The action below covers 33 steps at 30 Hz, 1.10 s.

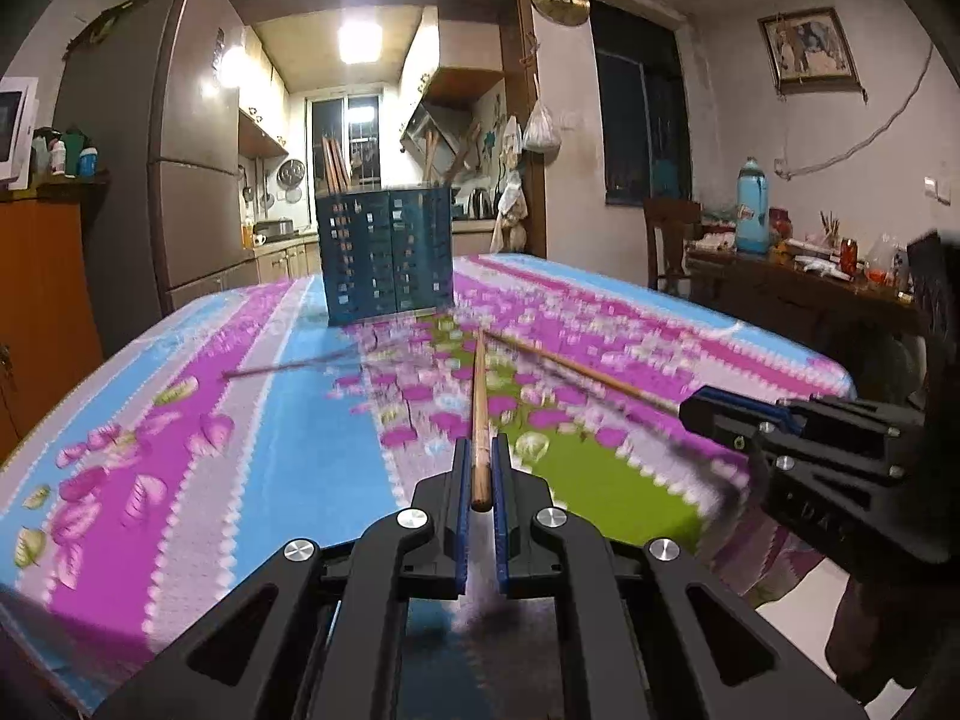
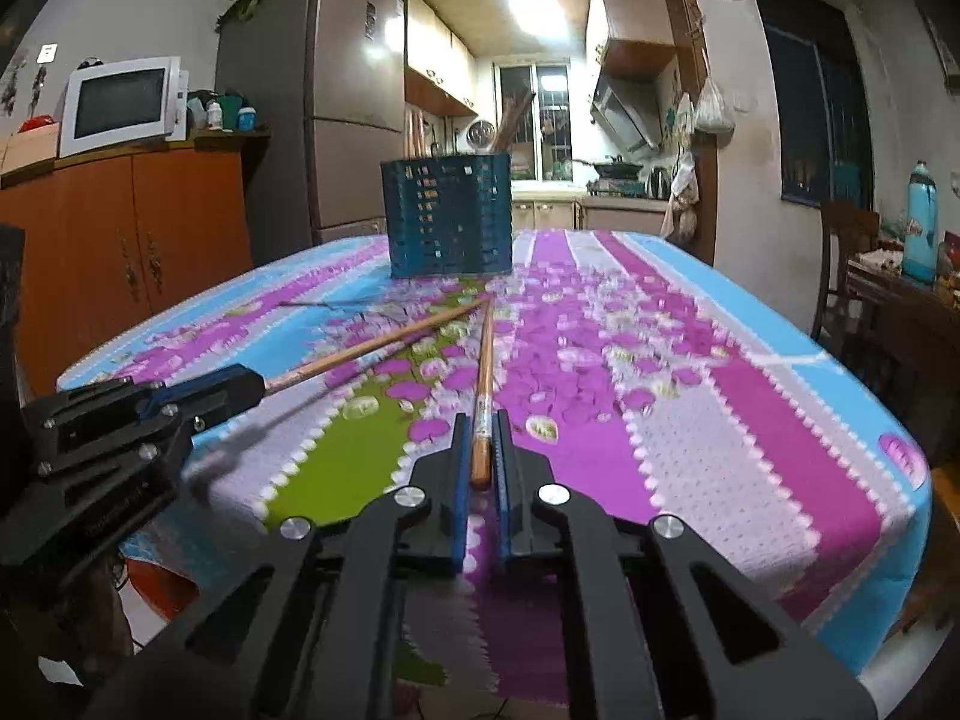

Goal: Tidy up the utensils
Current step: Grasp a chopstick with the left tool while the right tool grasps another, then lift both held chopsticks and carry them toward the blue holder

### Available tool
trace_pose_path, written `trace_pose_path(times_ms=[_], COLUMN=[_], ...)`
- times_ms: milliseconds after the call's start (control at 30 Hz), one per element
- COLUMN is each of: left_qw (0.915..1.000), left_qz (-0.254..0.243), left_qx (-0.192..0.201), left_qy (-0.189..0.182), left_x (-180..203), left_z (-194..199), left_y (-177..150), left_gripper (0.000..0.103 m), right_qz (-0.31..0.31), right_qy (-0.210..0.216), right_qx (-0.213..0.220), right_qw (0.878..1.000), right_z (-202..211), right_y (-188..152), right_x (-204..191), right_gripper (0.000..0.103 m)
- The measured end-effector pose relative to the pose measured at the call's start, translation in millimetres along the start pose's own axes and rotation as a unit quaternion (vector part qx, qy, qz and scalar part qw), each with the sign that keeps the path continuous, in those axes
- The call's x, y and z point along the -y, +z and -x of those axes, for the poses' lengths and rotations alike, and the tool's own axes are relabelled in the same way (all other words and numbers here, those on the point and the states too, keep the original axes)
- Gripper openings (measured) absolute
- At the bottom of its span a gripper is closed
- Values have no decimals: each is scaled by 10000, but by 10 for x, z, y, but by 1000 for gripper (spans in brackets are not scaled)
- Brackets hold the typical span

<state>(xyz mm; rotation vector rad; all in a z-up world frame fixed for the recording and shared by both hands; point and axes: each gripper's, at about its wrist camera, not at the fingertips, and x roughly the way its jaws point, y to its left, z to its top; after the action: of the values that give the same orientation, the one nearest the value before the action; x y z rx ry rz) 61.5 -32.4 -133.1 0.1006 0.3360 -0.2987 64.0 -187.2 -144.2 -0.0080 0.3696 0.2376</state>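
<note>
My left gripper point(image 1: 480, 444) is shut on a wooden chopstick point(image 1: 479, 396) that points ahead toward a blue slotted utensil basket point(image 1: 387, 255). The basket stands at the far end of the table and holds several upright chopsticks. My right gripper point(image 1: 685, 408) comes in from the right, shut on a second chopstick point(image 1: 576, 369). The two tips nearly meet above the flowered cloth. In the right wrist view, the right gripper point(image 2: 480, 420) holds its chopstick point(image 2: 483, 372). There the left gripper point(image 2: 259, 385) holds the other chopstick point(image 2: 372, 348), short of the basket point(image 2: 450, 216).
The table point(image 1: 288, 420) wears a pink, blue and green cloth, and its right edge point(image 2: 888, 450) drops off close by. A fridge point(image 2: 336, 108) and an orange cabinet with a microwave point(image 2: 120, 99) stand to the left. A cluttered side table with a blue flask point(image 1: 753, 207) and a chair stand to the right.
</note>
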Motion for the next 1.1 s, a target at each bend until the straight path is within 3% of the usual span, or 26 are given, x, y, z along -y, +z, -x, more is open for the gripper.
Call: trace_pose_path(times_ms=[233, 600, 833, 1100], left_qw=[9988, 9925, 9929, 9943], left_qz=[130, 167, 303, 445], left_qx=[475, 1204, 1048, 674], left_qy=[10, 125, 478, 693], left_x=[-76, -35, -93, -242], left_z=[351, 700, 676, 549], left_y=[335, 964, 1318, 1542], left_gripper=[8, 8, 8, 8], right_qz=[106, 376, 136, 167], right_qy=[29, 284, 465, 506], right_qx=[401, 1186, 1073, 996], right_qw=[9991, 9918, 9931, 9936], right_z=[352, 708, 607, 551], right_y=[286, 1045, 1446, 1651], right_x=[-38, -93, 26, 38], right_gripper=[5, 5, 5, 5])
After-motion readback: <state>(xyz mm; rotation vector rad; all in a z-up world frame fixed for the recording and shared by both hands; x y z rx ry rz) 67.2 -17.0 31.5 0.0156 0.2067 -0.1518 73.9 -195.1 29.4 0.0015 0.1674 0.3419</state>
